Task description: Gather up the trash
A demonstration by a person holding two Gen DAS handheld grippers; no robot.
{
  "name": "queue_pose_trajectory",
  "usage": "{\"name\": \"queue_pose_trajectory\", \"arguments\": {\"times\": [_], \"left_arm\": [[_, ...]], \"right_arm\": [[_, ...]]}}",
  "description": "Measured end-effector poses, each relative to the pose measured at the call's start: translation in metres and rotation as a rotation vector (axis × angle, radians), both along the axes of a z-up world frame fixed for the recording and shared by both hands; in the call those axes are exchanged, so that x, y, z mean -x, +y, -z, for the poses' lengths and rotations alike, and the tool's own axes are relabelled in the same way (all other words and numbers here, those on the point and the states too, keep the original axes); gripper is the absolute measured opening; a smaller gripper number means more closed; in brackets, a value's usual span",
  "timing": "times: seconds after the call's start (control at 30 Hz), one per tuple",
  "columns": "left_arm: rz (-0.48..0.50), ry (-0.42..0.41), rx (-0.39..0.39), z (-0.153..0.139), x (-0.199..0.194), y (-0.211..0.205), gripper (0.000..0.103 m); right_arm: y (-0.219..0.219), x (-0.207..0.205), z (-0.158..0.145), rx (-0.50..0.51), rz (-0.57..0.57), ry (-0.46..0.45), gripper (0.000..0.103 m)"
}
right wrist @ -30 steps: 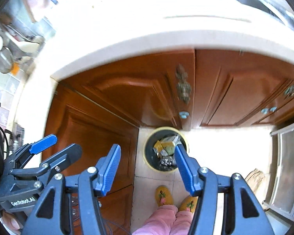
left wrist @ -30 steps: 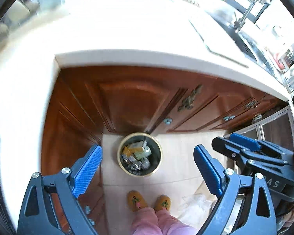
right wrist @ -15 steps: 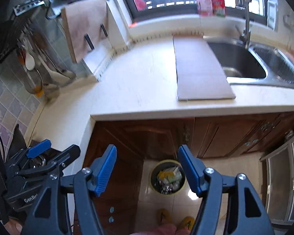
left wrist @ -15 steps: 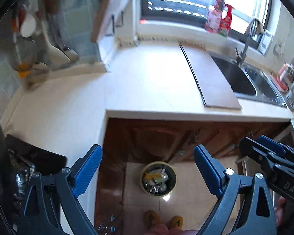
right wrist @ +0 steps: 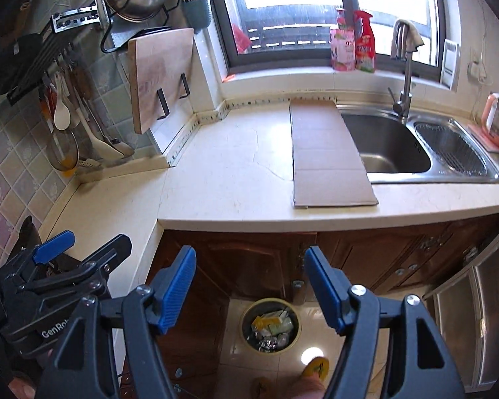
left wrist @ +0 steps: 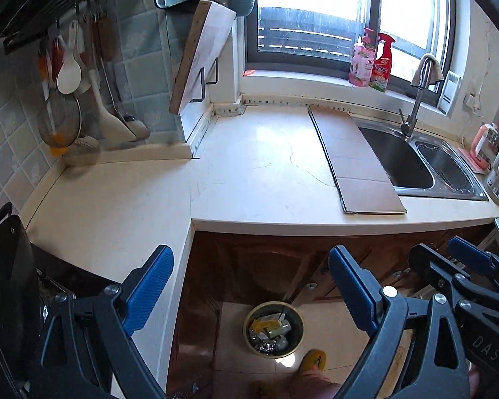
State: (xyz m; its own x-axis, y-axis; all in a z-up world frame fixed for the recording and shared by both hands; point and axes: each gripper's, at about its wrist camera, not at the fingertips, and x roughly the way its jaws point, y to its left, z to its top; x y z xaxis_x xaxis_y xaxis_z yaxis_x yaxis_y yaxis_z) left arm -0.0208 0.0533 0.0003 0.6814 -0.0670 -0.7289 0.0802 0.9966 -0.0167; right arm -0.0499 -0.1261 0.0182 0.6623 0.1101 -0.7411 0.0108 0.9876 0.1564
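Note:
A round trash bin [left wrist: 249, 316] stands on the tiled floor below the counter's inner corner, with wrappers and foil [left wrist: 269, 332] inside. In the right wrist view the bin [right wrist: 243, 319] lies low between the fingers. My left gripper [left wrist: 249, 256] is open and empty, held high above the bin. My right gripper [right wrist: 249, 254] is also open, with nothing between its blue pads. Each gripper shows at the edge of the other's view: the right one [left wrist: 449, 262] and the left one [right wrist: 80, 246]. A flat cardboard sheet [right wrist: 326, 153] lies on the cream counter [right wrist: 223, 173] beside the sink.
A steel double sink [right wrist: 386, 146] with a tap [right wrist: 406, 76] lies at the right. Brown cabinet doors [right wrist: 382, 252] stand behind the bin. A person's slippered foot [right wrist: 316, 364] is on the floor. A black wok [left wrist: 6, 266] sits at the left. Utensils [left wrist: 70, 73] hang on the tiled wall.
Both grippers have risen and tilted up from close over the bin, so the counter, sink and window came into view. The right gripper's jaws stand wider than a second ago.

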Motion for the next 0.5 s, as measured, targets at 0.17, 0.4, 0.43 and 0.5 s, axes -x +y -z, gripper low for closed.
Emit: {"name": "queue_pose_trajectory", "arguments": {"times": [0.17,0.4,0.43,0.5], "left_arm": [[-0.019,-0.006,0.002,-0.002,-0.009,-0.007,0.093],[-0.047,-0.005,-0.01,-0.003,-0.028,-0.019,0.093],[-0.05,0.0,-0.009,-0.003,-0.031,-0.02,0.093],[-0.051,0.006,-0.009,-0.002,-0.038,-0.023,0.093]], "right_arm": [[-0.004,-0.007,-0.001,0.016,-0.01,-0.015,0.069],[-0.018,-0.03,-0.001,0.018,-0.019,-0.01,0.069],[-0.02,-0.034,-0.001,0.018,-0.02,-0.006,0.069],[-0.023,-0.039,0.001,0.012,-0.02,0.001,0.069]]}}
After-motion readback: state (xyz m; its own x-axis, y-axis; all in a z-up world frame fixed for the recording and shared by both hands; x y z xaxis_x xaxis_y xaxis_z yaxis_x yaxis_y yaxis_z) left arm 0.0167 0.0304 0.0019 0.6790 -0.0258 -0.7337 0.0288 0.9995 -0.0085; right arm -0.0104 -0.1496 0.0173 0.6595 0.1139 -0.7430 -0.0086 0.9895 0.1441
